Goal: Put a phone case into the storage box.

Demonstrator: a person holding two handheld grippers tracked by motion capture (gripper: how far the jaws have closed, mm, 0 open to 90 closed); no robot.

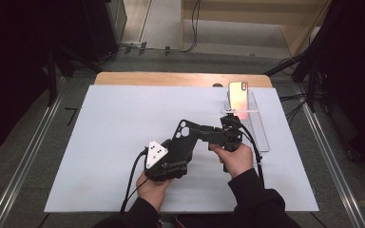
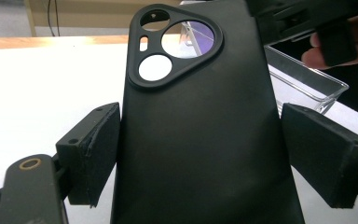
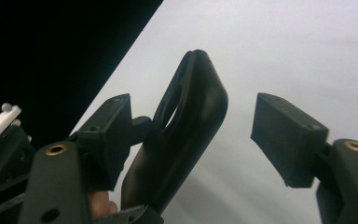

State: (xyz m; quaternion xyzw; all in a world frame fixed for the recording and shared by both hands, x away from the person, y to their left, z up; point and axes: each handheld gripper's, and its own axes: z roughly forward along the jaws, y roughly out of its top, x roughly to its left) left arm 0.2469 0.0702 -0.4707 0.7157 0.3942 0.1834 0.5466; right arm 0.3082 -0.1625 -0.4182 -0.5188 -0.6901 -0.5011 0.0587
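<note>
- The black case [image 1: 183, 140] is off the worktop [image 1: 104, 123], held up over its middle, with its camera cutout end pointing away from the person.
- The left gripper [image 1: 164, 164] has the case: in the left gripper view its jaws stand wide apart across the case's width [image 2: 200, 140], one pad against each long edge, so the grip looks firm.
- The right gripper [image 1: 218, 134] reaches in from the right toward the upper part of the case. In the right gripper view the case [image 3: 186, 140] stands edge-on between its jaws; the left pad looks to be at or just beside the case, while the right pad is clearly apart from it. The jaws are part open and not clamped on anything.
- The phone [image 1: 237, 97] leans upright in the clear stand [image 1: 261, 130] at the far right of the worktop, well apart from the case.
- Done, as I judge it: the case is picked up and steadied in one hand.
- Left, as I judge it: the right jaws have yet to take hold of the case; the case and phone are not yet together, if fitting them is the aim.
- Whether the case is empty inside cannot be told, though light shows through its cutout.
</note>
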